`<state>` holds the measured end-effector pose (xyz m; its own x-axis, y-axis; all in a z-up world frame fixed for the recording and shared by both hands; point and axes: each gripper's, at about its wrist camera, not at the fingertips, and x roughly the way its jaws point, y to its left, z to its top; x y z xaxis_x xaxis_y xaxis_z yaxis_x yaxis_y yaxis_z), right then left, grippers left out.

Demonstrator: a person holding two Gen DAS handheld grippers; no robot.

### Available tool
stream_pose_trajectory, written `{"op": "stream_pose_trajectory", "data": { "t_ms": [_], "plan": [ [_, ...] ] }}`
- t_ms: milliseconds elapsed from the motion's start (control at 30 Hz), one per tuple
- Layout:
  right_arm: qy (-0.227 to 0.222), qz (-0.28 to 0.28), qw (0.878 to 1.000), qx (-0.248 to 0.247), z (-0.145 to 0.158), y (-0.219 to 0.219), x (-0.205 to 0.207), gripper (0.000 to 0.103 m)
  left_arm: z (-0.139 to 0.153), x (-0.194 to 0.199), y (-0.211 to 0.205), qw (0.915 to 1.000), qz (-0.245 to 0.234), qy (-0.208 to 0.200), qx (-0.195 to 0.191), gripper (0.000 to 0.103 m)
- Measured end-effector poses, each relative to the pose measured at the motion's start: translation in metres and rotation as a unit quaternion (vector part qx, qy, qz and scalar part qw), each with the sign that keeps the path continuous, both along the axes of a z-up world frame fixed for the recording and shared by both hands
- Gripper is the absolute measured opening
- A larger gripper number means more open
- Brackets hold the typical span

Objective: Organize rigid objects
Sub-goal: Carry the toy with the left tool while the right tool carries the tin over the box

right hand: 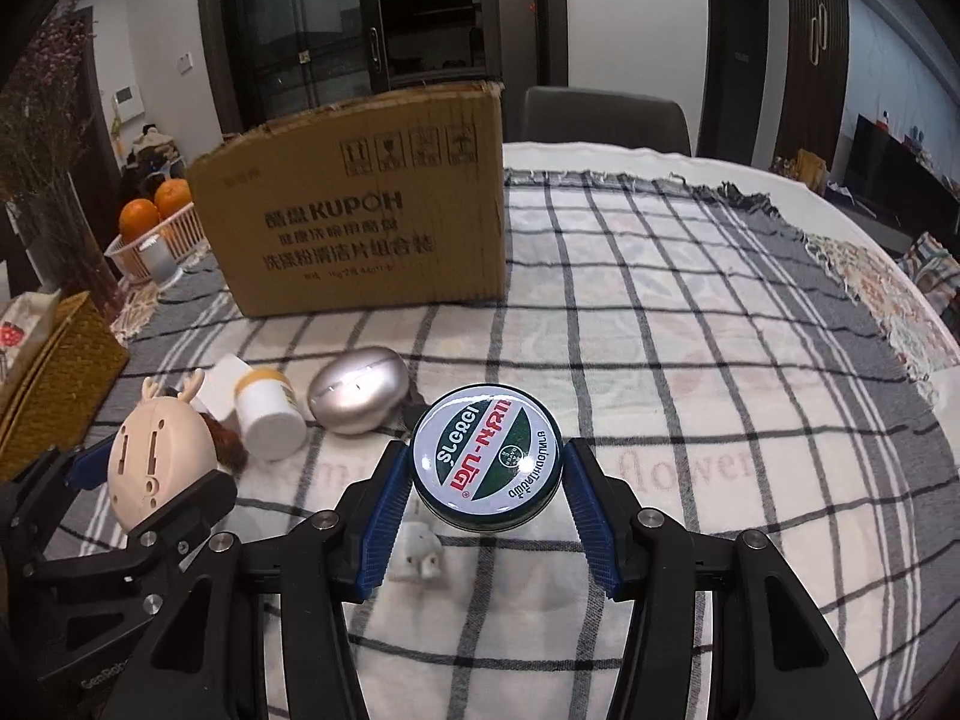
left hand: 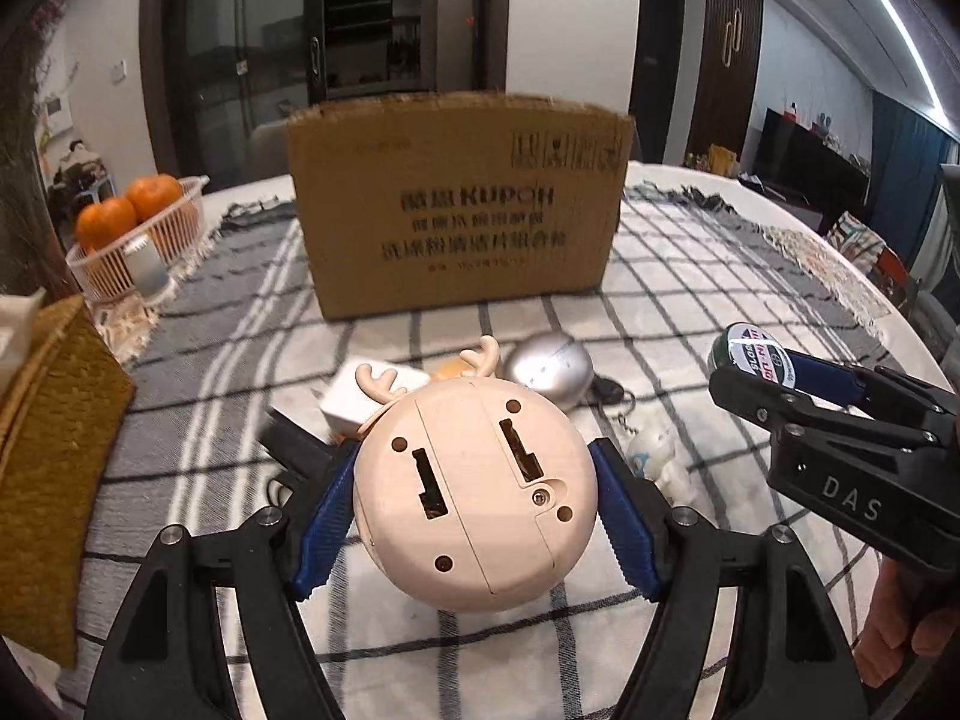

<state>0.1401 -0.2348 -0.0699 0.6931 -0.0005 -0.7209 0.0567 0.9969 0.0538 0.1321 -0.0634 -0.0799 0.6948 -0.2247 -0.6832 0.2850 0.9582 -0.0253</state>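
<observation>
My left gripper (left hand: 474,510) is shut on a round beige deer toy (left hand: 474,492) with antlers, its flat underside facing the camera, lifted above the checked cloth. My right gripper (right hand: 486,474) is shut on a round green balm tin (right hand: 487,463) with a white and red label, also held off the table. In the left wrist view the tin (left hand: 747,355) and the right gripper (left hand: 756,381) show at the right edge. The deer toy (right hand: 159,456) appears at the left of the right wrist view. A brown cardboard box (left hand: 459,198) stands behind, its opening hidden.
On the cloth lie a silver oval case (right hand: 360,390), a white bottle with a yellow band (right hand: 270,414), a white block (left hand: 372,390), a key fob (left hand: 609,390) and a small white figure (right hand: 420,558). A basket of oranges (left hand: 138,228) and a woven tray (left hand: 54,450) sit left.
</observation>
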Motion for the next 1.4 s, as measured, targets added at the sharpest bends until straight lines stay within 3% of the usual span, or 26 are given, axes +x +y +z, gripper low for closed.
{"op": "stream_pose_trajectory", "data": {
  "t_ms": [867, 1400],
  "plan": [
    [-0.089, 0.005, 0.996, 0.001, 0.078, 0.027, 0.007, 0.053, 0.087, 0.025, 0.025, 0.9959, 0.023, -0.087, -0.012, 0.074],
    [-0.127, -0.006, 0.992, 0.014, 0.118, 0.025, 0.050, 0.053, 0.131, 0.074, 0.027, 0.9925, 0.015, -0.120, -0.015, 0.074]
  ]
}}
